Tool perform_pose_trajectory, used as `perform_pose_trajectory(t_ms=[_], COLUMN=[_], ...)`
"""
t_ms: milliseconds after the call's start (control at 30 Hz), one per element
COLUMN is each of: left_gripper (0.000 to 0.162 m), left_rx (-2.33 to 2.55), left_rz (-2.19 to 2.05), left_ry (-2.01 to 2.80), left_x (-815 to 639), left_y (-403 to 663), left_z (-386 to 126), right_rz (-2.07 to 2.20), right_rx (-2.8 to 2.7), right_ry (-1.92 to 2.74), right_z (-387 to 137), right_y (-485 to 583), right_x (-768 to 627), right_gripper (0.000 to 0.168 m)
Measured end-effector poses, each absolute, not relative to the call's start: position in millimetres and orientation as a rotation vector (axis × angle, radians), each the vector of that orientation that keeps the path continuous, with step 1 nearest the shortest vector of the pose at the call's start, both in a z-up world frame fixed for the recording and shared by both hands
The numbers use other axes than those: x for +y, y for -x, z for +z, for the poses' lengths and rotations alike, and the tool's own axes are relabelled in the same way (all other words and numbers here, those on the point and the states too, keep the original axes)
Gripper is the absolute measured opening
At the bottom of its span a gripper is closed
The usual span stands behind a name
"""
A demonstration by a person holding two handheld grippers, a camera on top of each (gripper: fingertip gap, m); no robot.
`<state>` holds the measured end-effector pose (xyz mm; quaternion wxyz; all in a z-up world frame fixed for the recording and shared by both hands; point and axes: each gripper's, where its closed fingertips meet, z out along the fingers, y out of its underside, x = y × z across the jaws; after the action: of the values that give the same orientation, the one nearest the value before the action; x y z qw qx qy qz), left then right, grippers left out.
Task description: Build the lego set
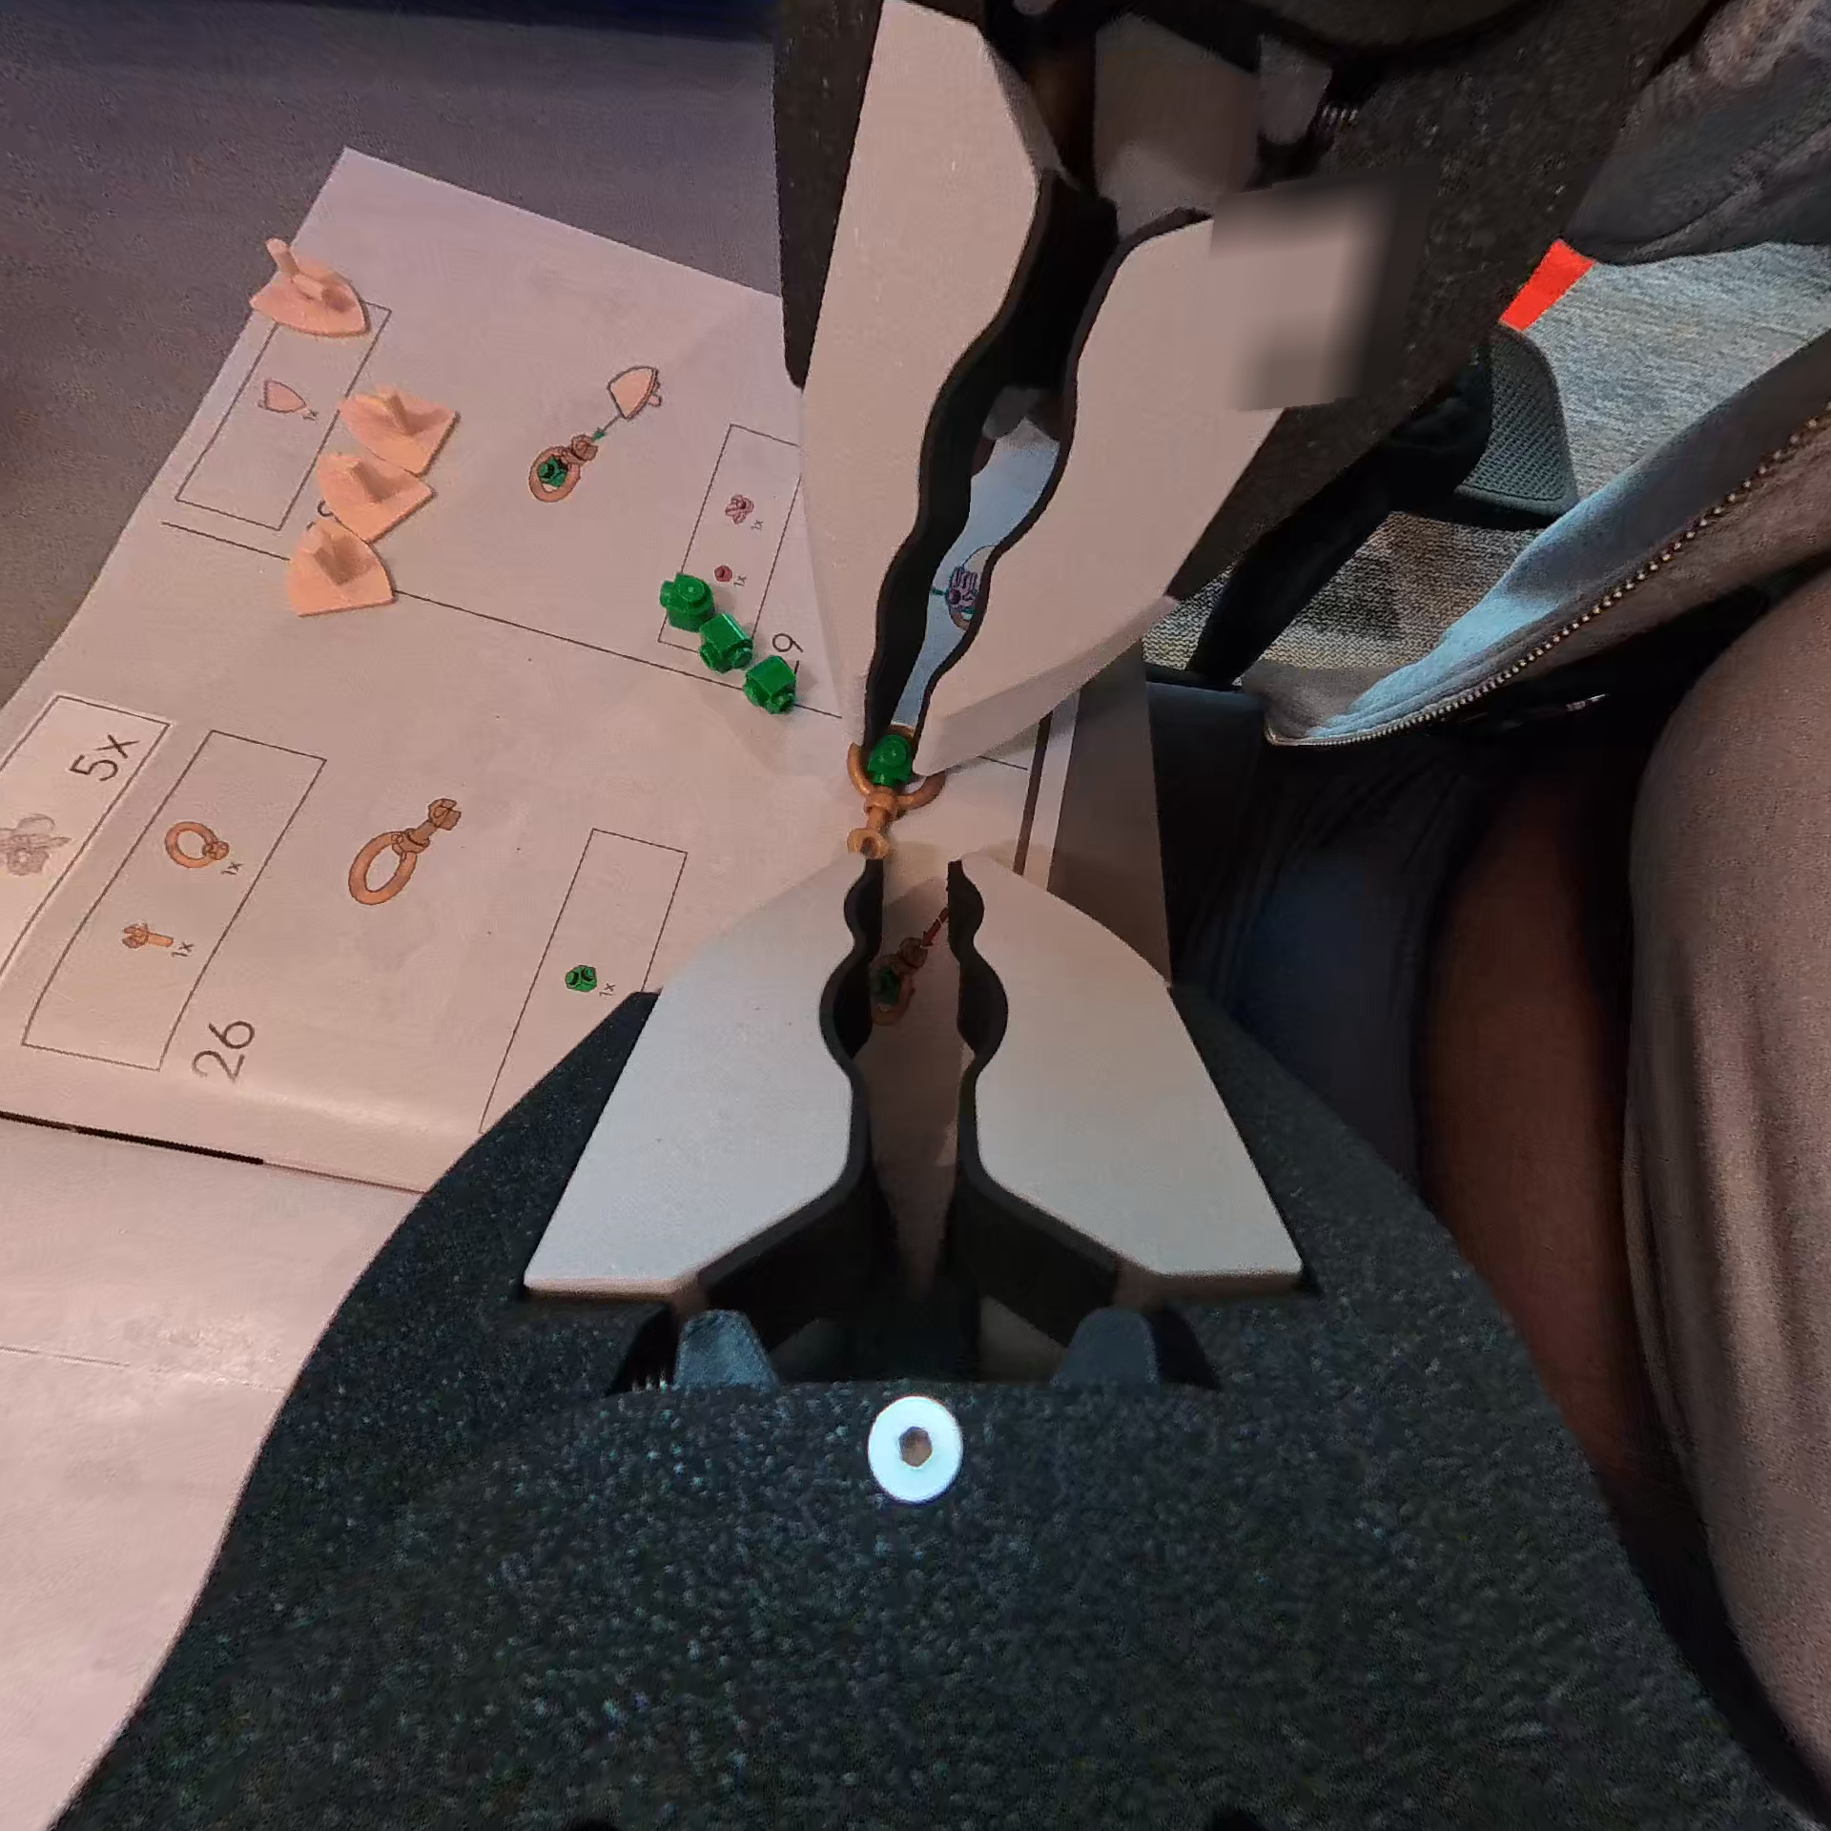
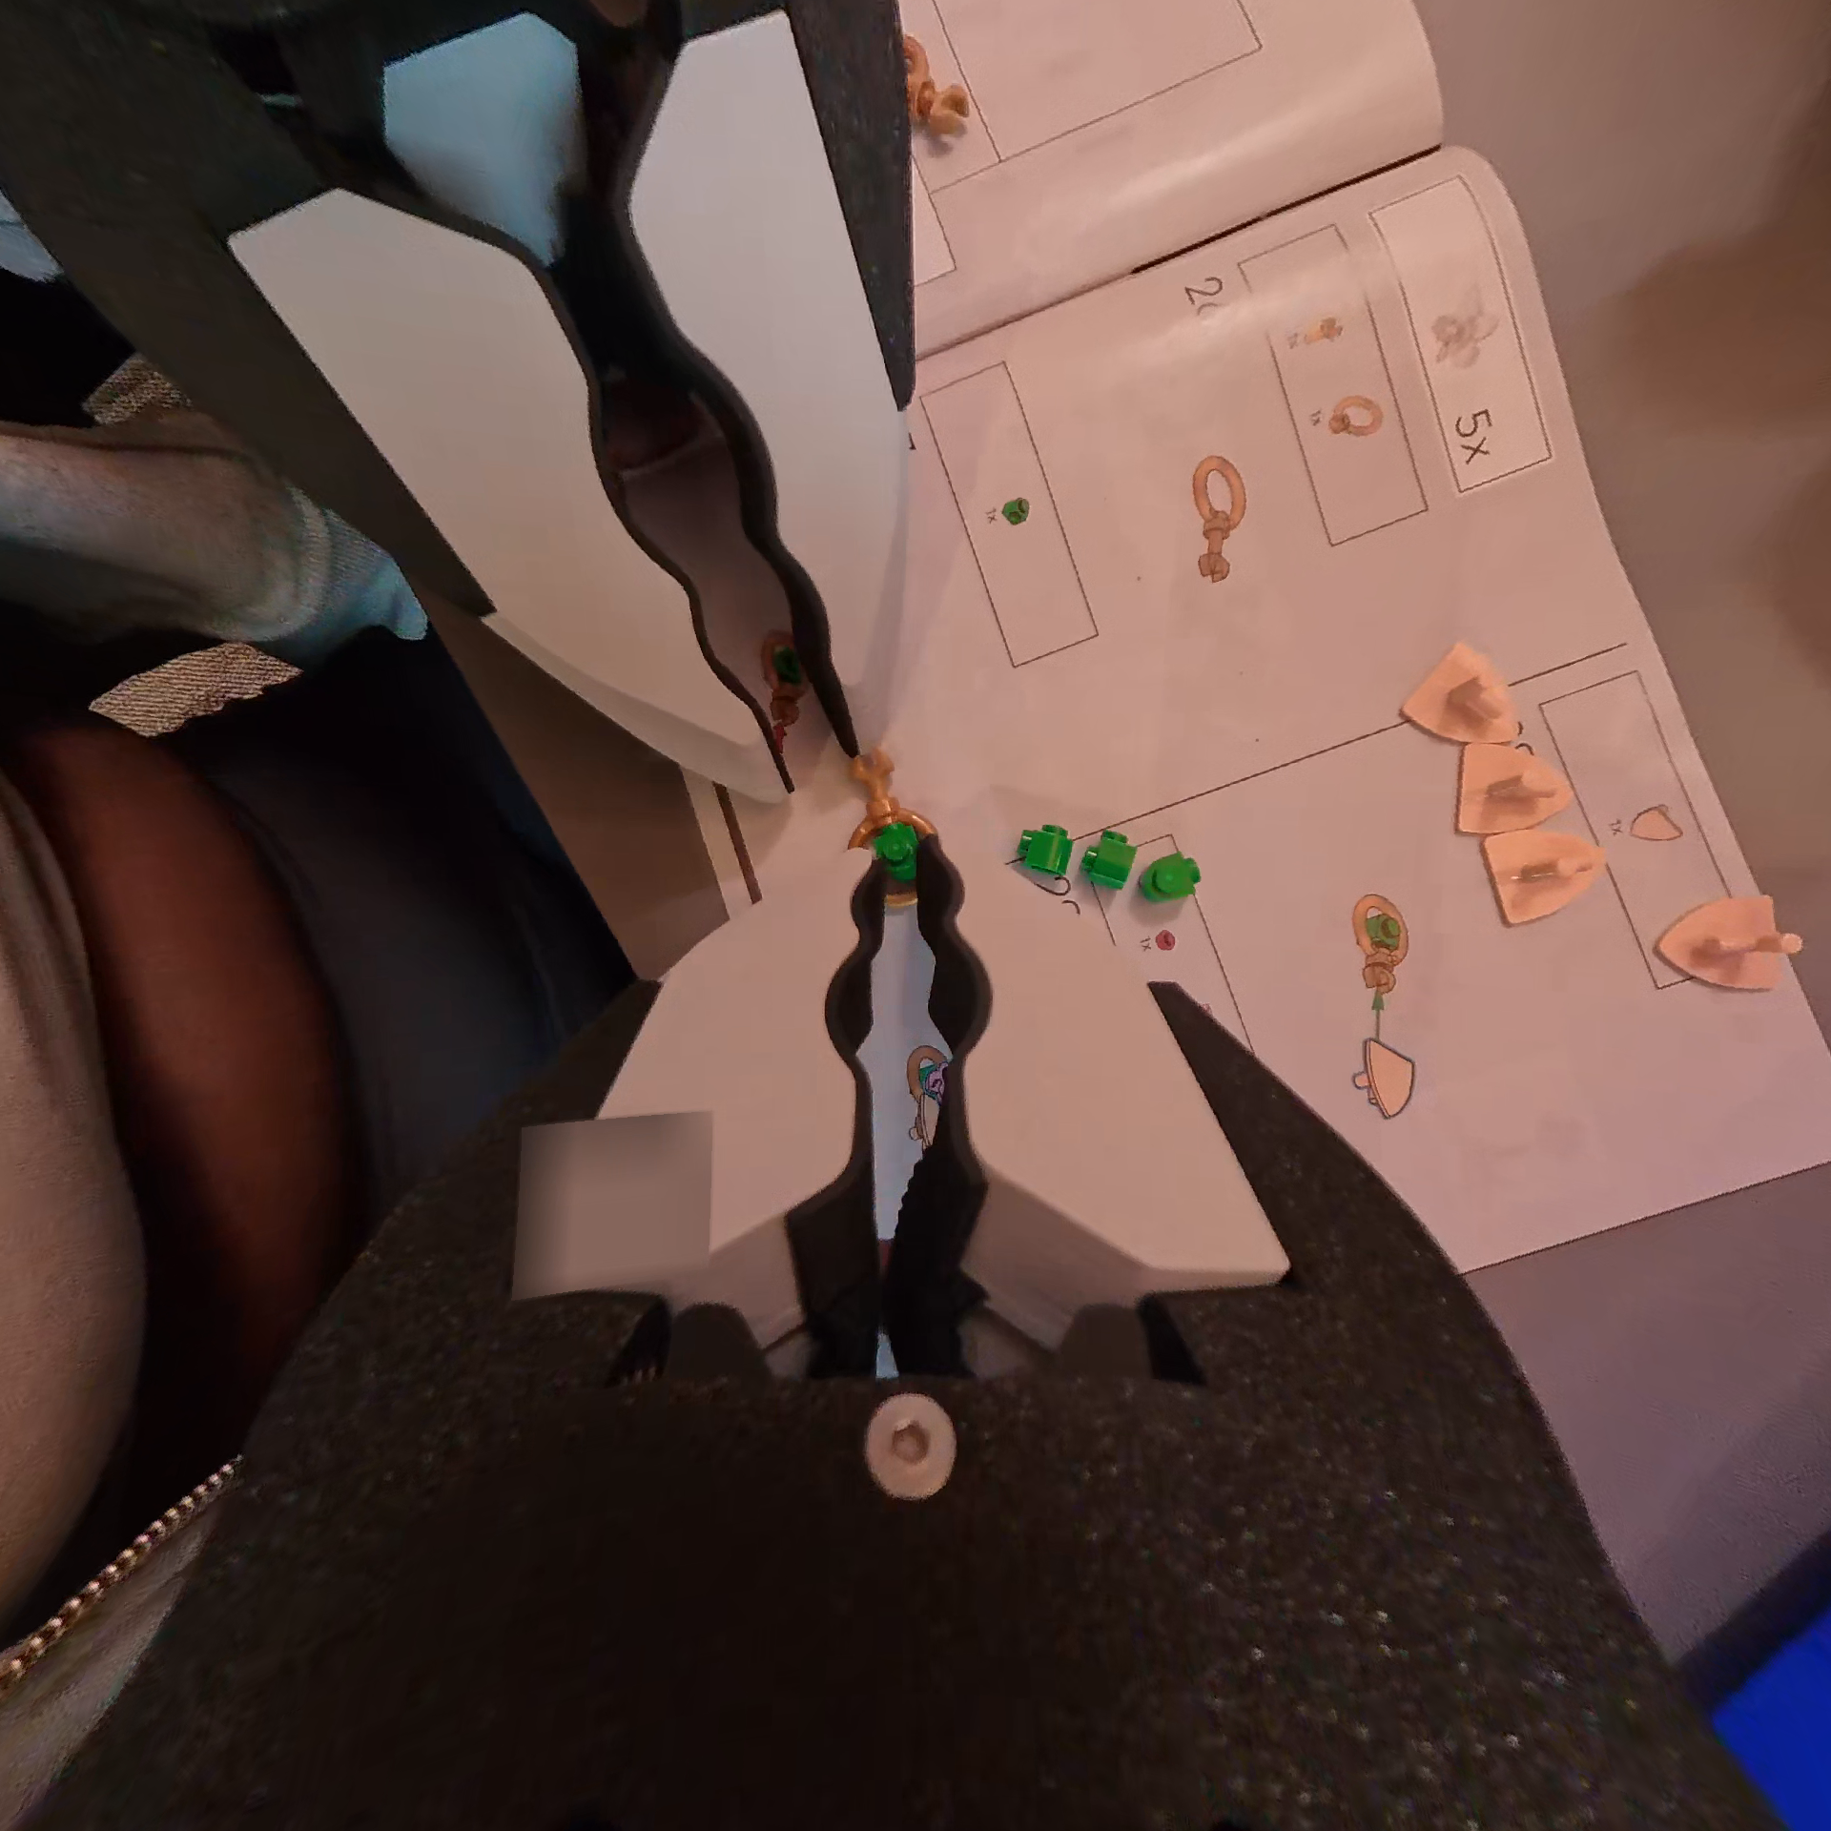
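A small green stud piece (image 2: 895, 849) sits inside a gold ring piece (image 1: 890, 793) with a short stem, held in the air above the open instruction booklet (image 1: 476, 713), near its edge closest to me. My right gripper (image 2: 897, 877) has its jaws clenched on the green stud and the ring around it. My left gripper (image 1: 907, 862) meets it tip to tip at the stem's end; its jaws stand slightly parted, and I cannot tell whether they touch the stem. Just beside the ring, on the booklet page, three more green stud pieces (image 1: 728, 642) lie in a short row. Farther out from the ring on the same page, four pale peach petal pieces (image 1: 362, 446) lie in a loose line, each with a small peg sticking up. Another small gold piece (image 2: 936, 94) lies on the booklet's other page. The booklet rests on a grey desk (image 1: 149, 178).
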<state>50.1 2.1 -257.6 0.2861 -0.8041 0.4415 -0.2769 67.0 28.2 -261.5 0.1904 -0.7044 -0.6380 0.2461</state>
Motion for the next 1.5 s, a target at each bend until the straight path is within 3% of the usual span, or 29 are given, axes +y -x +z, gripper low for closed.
perform_pose_trajectory(t_ms=[500,767,1500], left_gripper=[0.013,0.013,0.012], left_rx=[1.158,1.166,1.133], left_rz=[-0.713,-0.701,-0.706], left_ry=[2.148,2.146,2.066], left_x=[4.3,3.6,5.1], left_y=[-49.1,-49.2,-52.2], left_z=[-256.8,-257.0,-243.8], right_rz=[0.670,0.715,0.662], right_rx=[-1.848,-1.849,-2.088], right_ry=[2.028,1.980,1.859], right_z=[-262.2,-250.8,-261.5], right_y=[-68.7,-68.1,-66.5], right_x=[28.2,28.0,24.6], right_gripper=[0.014,0.004,0.004])
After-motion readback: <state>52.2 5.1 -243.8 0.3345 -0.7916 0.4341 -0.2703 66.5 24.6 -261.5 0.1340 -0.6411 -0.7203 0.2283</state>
